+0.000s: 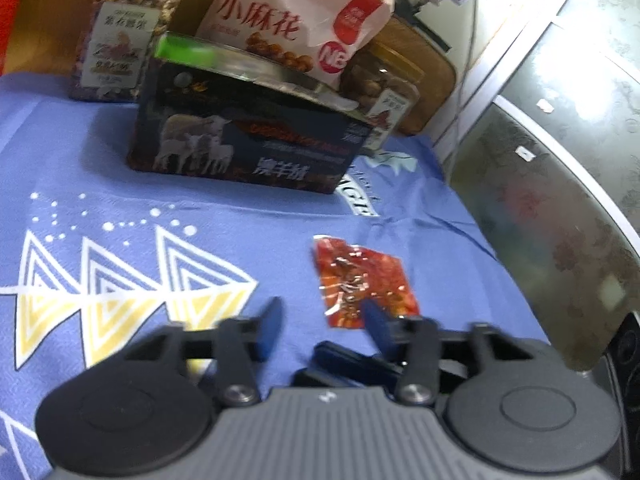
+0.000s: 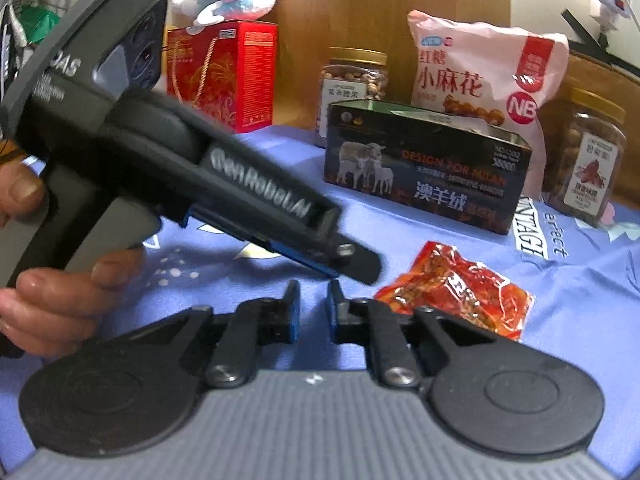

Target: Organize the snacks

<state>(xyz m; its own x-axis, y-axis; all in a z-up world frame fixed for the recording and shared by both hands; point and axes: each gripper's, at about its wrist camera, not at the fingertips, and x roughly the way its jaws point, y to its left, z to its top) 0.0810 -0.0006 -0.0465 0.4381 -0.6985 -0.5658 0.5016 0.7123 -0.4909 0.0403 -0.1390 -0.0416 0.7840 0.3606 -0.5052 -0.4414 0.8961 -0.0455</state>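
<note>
The step in hand looks like gathering the loose red snack packet (image 2: 456, 292), which lies flat on the blue-clothed bench (image 1: 120, 168) in front of the dark open box (image 2: 424, 164) (packet and box apart). Next, one set of tongs must straddle it. Left tongs (image 1: 320, 312) gape, empty; right tongs (image 2: 314, 300) are clenched on nothing.

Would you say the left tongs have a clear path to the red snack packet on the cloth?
Probably yes: the left tongs are open just short of the red snack packet, which lies flat on the blue cloth with nothing between.
</note>
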